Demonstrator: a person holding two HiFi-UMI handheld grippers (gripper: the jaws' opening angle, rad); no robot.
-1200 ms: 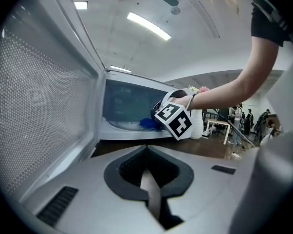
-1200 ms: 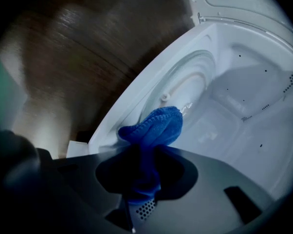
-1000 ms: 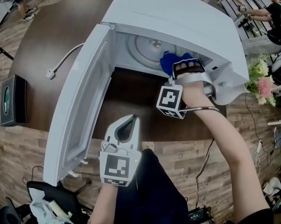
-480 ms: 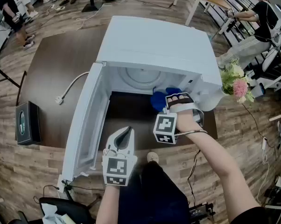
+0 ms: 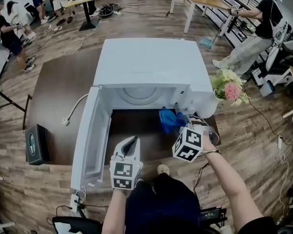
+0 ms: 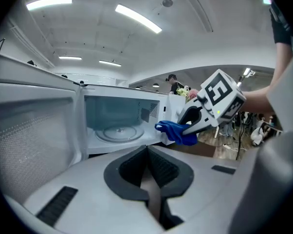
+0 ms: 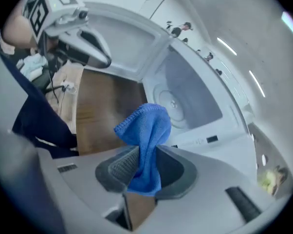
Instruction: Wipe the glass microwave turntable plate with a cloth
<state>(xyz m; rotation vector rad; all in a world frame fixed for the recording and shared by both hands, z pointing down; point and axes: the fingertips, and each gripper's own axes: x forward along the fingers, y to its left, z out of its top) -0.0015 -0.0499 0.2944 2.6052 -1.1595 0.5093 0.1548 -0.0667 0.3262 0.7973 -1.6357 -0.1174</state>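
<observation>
**Q:** Where did the glass turntable plate (image 6: 118,132) lie, and how did it look?

**A:** It lay flat on the floor of the cavity of the white microwave (image 5: 151,62). It was round, clear and pale, with concentric moulded rings and a small hub at its middle.

**Q:** What stood around the oven?

**A:** The door (image 5: 90,135) was swung wide open to the left. The microwave sat on a dark brown table (image 5: 49,82). Its white power cord (image 5: 73,106) trailed across the tabletop, and the plug lay loose there. A black box (image 5: 33,144) stood near the table's left front corner. A bunch of flowers (image 5: 229,89) showed just beside the oven's right side.

**Q:** What was the state of the right gripper (image 7: 139,167)?

**A:** Its jaws were clamped on a blue cloth (image 7: 145,130). They pinched a lower fold, and the rest rose above the pads in a loose, crumpled bunch with a stitched hem. In the head view the cloth was held just outside the opening, at its front right corner. It was not touching the plate.

**Q:** And the left gripper (image 6: 147,165)?

**A:** Its jaws were pressed together with nothing between them. It was held low in front of the open door, pointing toward the cavity and well apart from the plate.
</observation>
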